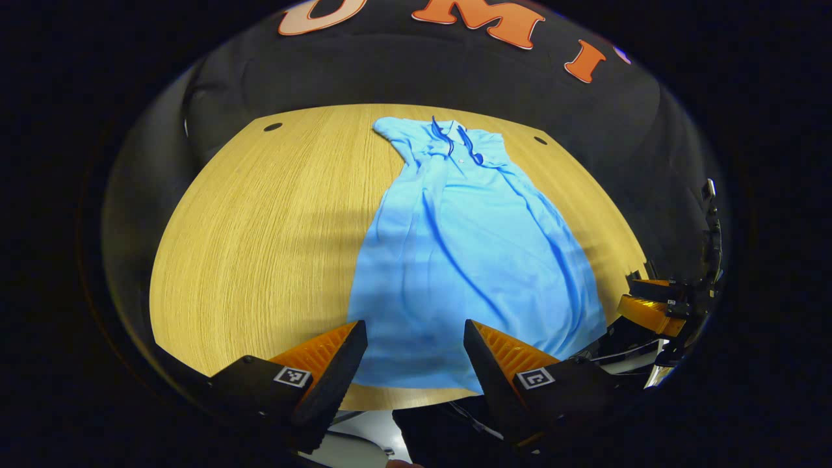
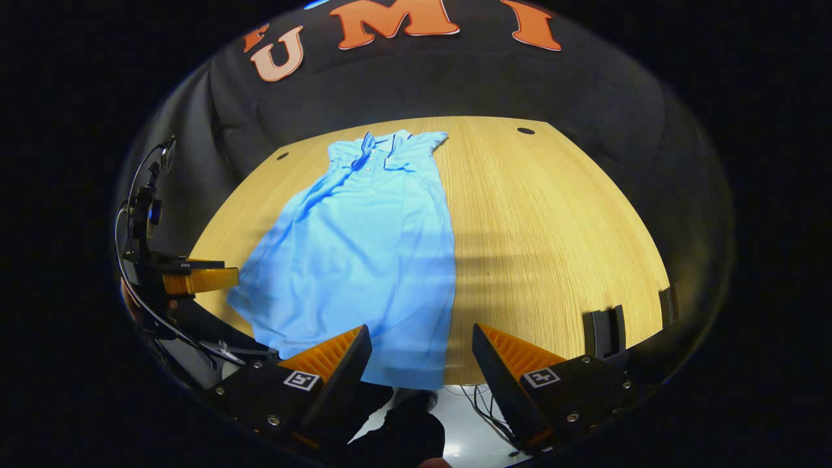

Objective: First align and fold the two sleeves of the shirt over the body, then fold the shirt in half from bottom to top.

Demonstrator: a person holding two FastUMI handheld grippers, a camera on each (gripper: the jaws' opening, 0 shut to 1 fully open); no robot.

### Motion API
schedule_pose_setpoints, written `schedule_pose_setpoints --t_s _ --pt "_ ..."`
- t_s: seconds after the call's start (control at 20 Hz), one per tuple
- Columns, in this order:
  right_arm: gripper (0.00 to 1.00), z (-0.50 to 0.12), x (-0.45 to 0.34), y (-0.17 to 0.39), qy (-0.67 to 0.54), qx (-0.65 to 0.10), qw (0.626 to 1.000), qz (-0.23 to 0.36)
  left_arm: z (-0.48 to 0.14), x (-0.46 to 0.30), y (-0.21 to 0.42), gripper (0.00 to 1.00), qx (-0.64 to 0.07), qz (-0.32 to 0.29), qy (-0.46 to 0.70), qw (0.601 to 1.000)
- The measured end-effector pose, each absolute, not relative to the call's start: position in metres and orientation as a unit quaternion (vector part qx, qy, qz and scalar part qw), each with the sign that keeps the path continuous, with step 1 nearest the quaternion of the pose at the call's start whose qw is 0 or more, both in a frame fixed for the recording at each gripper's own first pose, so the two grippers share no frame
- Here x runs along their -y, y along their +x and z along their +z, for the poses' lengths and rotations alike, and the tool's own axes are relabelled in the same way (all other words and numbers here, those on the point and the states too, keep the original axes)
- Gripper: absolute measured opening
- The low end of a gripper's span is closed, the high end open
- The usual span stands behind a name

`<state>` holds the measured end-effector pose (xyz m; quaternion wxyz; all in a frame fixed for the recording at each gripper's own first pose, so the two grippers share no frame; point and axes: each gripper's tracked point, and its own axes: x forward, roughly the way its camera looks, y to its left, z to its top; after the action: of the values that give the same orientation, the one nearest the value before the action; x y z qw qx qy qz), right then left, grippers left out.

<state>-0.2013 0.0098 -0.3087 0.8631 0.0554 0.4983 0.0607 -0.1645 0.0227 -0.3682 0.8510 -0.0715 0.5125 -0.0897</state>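
Blue shirt (image 2: 364, 260) flat on table (image 2: 552, 227)

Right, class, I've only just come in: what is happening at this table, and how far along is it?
A person holds a two-finger gripper in each hand over a wooden table. A light blue polo shirt lies flat on it, collar at the far end, hem at the near edge. Its sleeves appear already folded in, leaving a long narrow shape. The left gripper and right gripper both hover open near the hem, gripping nothing. The bottom-to-top fold is not yet done.
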Motion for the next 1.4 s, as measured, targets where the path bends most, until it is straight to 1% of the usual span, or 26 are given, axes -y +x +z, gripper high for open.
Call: schedule_pose_setpoints --t_s 0.05,0.15,0.2,0.35,0.4,0.45,0.5,0.55,0.6,0.85,0.95,1.05,1.1,1.15,1.2,1.25,1.3,1.35,1.4 --pt "0.98 -0.313 -0.010 -0.205 0.045 -0.502 0.861 0.062 -0.373 -0.027 -0.168 0.96 -0.515 -0.085 -0.070 0.850" --pt "0.98 -0.321 -0.016 -0.214 0.039 -0.509 0.857 0.066 -0.382 -0.029 -0.175 1.00 -0.515 -0.086 -0.072 0.850" --pt "0.98 -0.324 -0.018 -0.218 0.040 -0.512 0.856 0.066 -0.386 -0.032 -0.179 0.99 -0.516 -0.086 -0.072 0.849" --pt "0.98 -0.333 -0.021 -0.226 0.041 -0.519 0.852 0.062 -0.398 -0.039 -0.188 1.00 -0.514 -0.087 -0.062 0.851" --pt "0.98 -0.335 -0.022 -0.227 0.041 -0.520 0.851 0.060 -0.401 -0.040 -0.189 0.99 -0.514 -0.087 -0.058 0.851" --pt "0.98 -0.336 -0.023 -0.228 0.039 -0.519 0.852 0.059 -0.403 -0.041 -0.189 0.96 -0.514 -0.088 -0.053 0.852" --pt "0.98 -0.339 -0.023 -0.228 0.035 -0.521 0.851 0.058 -0.407 -0.043 -0.191 0.99 -0.516 -0.086 -0.048 0.851" --pt "0.98 -0.341 -0.022 -0.230 0.033 -0.522 0.850 0.056 -0.408 -0.043 -0.191 0.99 -0.515 -0.085 -0.045 0.852" --pt "0.98 -0.343 -0.023 -0.231 0.035 -0.524 0.849 0.055 -0.409 -0.044 -0.192 1.00 -0.514 -0.083 -0.041 0.853" --pt "0.98 -0.351 -0.024 -0.237 0.046 -0.535 0.842 0.053 -0.411 -0.046 -0.193 0.99 -0.510 -0.076 -0.029 0.856" --pt "0.98 -0.354 -0.024 -0.236 0.045 -0.531 0.845 0.050 -0.412 -0.047 -0.192 0.99 -0.510 -0.075 -0.014 0.857" --pt "0.94 -0.354 -0.020 -0.236 0.031 -0.531 0.846 0.045 -0.413 -0.042 -0.192 0.99 -0.508 -0.079 -0.005 0.858" --pt "0.83 -0.355 -0.016 -0.235 0.021 -0.531 0.846 0.039 -0.413 -0.039 -0.190 1.00 -0.511 -0.077 -0.006 0.856" --pt "0.77 -0.354 -0.015 -0.235 0.016 -0.532 0.846 0.037 -0.414 -0.037 -0.188 0.86 -0.515 -0.073 -0.008 0.854" --pt "0.65 -0.355 -0.018 -0.232 0.016 -0.532 0.846 0.037 -0.415 -0.035 -0.188 0.82 -0.520 -0.068 -0.011 0.851" --pt "0.58 -0.355 -0.017 -0.232 0.018 -0.532 0.846 0.037 -0.416 -0.034 -0.187 0.73 -0.525 -0.061 -0.015 0.849" --pt "0.41 -0.356 -0.019 -0.231 0.020 -0.536 0.843 0.037 -0.416 -0.032 -0.186 0.62 -0.530 -0.055 -0.019 0.846" --pt "0.33 -0.356 -0.020 -0.230 0.021 -0.538 0.842 0.035 -0.416 -0.030 -0.185 0.48 -0.536 -0.053 -0.023 0.842" --pt "0.18 -0.356 -0.021 -0.228 0.020 -0.543 0.839 0.036 -0.413 -0.027 -0.184 0.42 -0.539 -0.048 -0.028 0.841"
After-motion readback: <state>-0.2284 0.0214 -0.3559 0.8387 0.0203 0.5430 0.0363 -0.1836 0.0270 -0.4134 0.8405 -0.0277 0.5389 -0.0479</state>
